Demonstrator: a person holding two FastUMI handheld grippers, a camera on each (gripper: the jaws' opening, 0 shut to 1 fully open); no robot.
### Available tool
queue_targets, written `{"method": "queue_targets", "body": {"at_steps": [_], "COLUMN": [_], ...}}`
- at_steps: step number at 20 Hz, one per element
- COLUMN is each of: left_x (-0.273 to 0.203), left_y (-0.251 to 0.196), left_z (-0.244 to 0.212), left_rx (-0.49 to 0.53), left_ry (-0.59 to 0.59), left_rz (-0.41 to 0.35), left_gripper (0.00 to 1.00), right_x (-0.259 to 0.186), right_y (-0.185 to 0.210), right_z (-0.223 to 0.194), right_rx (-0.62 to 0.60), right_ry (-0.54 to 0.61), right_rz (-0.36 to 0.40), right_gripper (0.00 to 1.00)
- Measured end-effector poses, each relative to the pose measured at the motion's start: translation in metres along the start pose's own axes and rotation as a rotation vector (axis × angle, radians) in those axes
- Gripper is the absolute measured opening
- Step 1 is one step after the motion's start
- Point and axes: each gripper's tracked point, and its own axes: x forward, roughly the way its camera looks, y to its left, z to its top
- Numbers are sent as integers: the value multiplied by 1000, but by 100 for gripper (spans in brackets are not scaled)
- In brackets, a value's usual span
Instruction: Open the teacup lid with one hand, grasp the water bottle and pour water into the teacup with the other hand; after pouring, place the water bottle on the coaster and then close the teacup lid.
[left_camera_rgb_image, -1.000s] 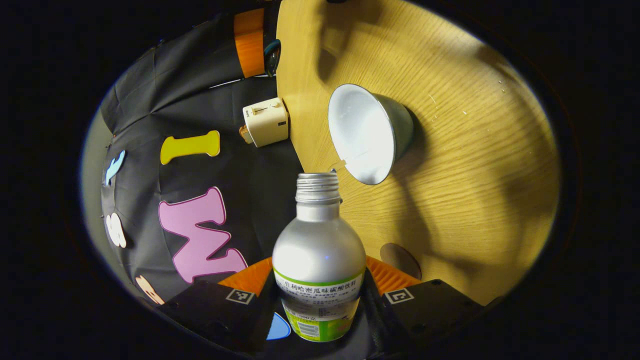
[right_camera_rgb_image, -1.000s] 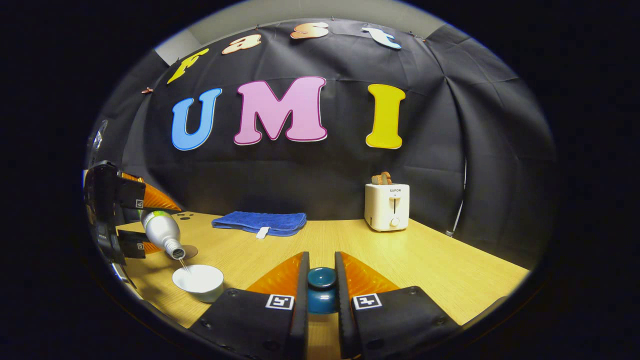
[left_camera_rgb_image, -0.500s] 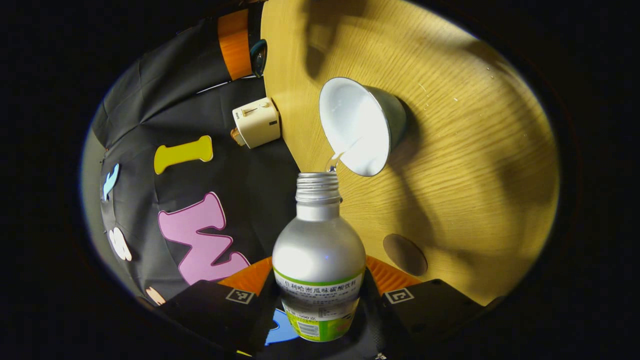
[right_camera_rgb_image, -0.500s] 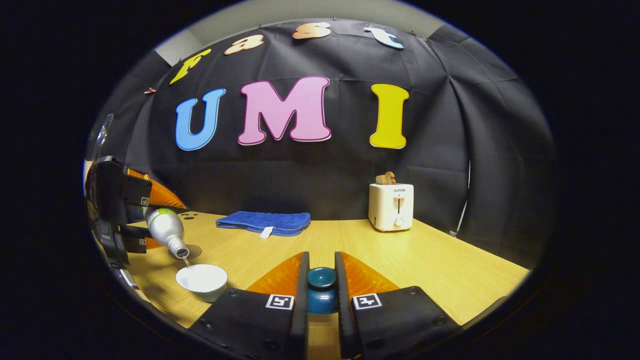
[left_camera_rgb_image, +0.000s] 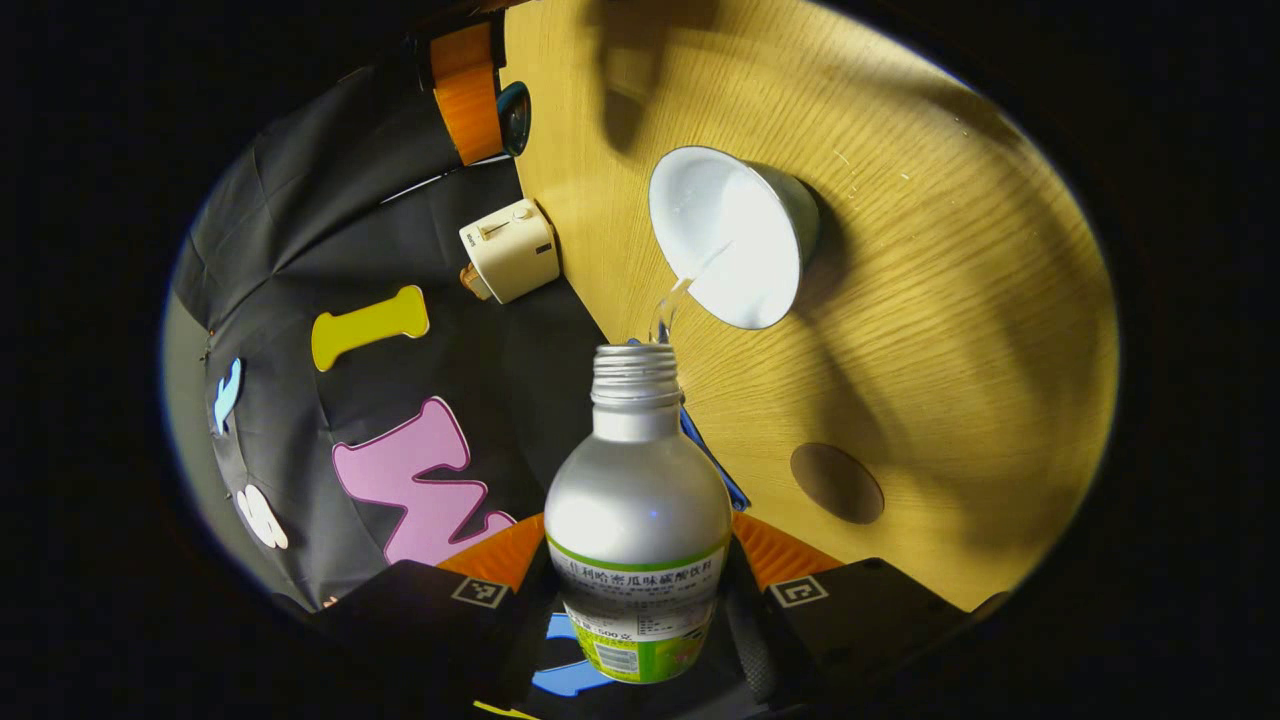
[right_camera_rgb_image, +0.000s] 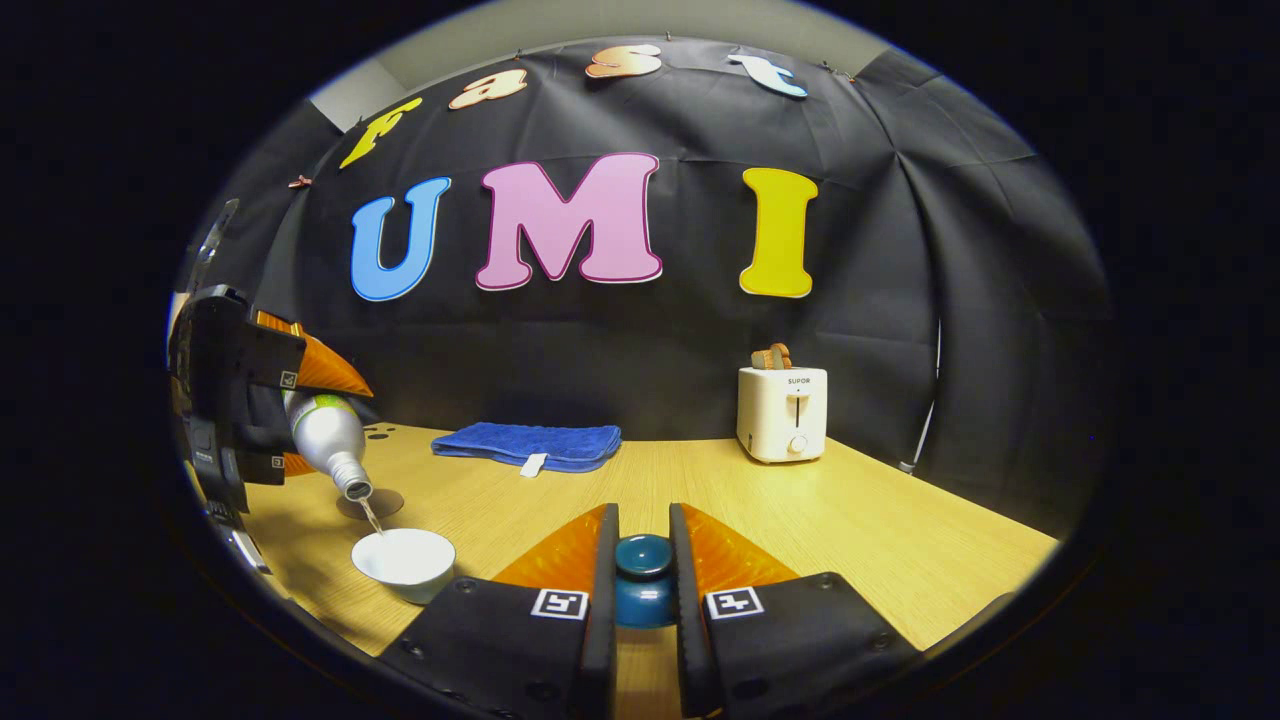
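Observation:
My left gripper is shut on a silver water bottle with a green label, uncapped and tipped mouth-down. A thin stream of water runs from its mouth into the open white-lined teacup on the wooden table. In the right gripper view the same bottle pours into the teacup at the far left, held by the left gripper. My right gripper is shut on the knob of the dark blue teacup lid, held above the table to the right of the cup.
A round brown coaster lies on the table near the cup, just behind it in the right gripper view as coaster. A folded blue towel and a white toaster stand at the back by the wall.
The bottle has risen a little and tipped further over the cup, and the stream now falls well inside the cup. The right gripper with the lid has stayed still.

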Motion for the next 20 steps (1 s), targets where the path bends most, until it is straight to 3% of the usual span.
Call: {"method": "queue_targets", "body": {"at_steps": [20], "left_x": [-4], "left_y": [3], "left_z": [1], "left_rx": [53], "left_ry": [19], "left_rz": [17], "left_gripper": [79], "right_x": [0], "right_y": [0], "right_z": [-1], "right_rx": [0], "right_ry": [0], "right_rz": [-1], "right_gripper": [28]}}
